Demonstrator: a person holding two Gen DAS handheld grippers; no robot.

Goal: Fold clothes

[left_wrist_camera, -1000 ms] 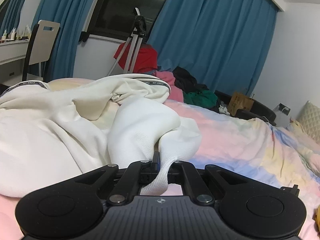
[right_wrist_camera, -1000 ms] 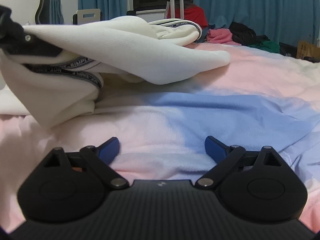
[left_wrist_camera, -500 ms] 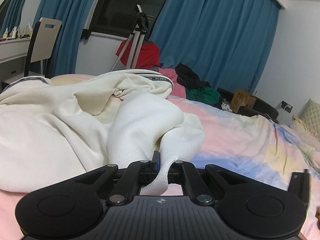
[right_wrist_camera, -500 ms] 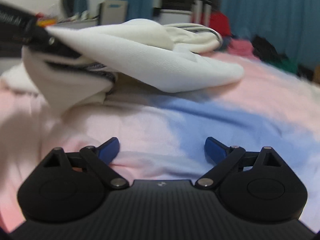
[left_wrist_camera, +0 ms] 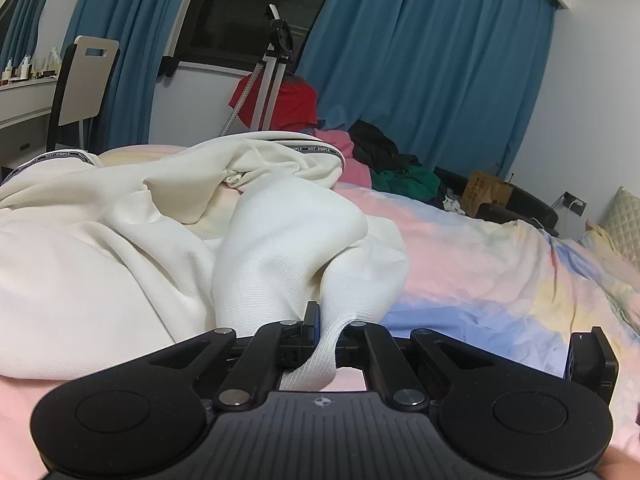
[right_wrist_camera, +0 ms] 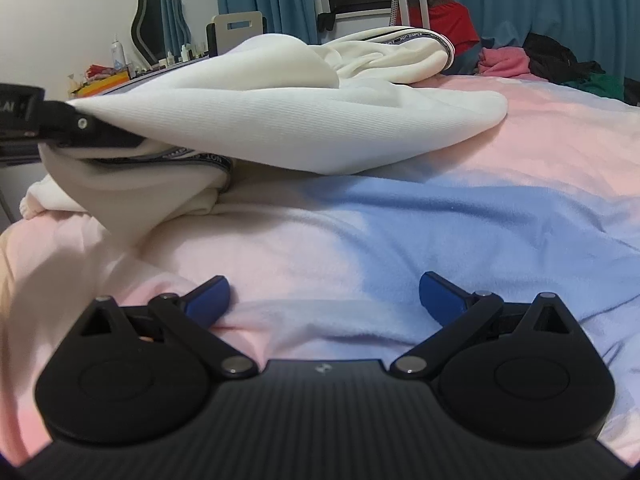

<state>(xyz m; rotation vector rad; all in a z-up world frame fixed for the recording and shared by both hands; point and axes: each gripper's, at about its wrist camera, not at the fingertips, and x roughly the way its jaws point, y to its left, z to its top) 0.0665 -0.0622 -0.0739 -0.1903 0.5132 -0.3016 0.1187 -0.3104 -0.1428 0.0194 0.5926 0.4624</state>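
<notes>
Little seems folded: I'm clamping the left gripper on the rumpled white garment, the right gripper widening, empty.

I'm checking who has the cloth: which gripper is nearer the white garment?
Left. The left gripper is shut on a fold of the white garment. The right gripper is open over the bare bedsheet, short of the garment, touching none of it.

Night-time room, evenly lit from overhead, seen through strong fisheye curvature.

A ceiling lamp is mirrored in the dark window; soft shadow is cast beneath the white garment, and the left edge of the right wrist view is smeared.
</notes>
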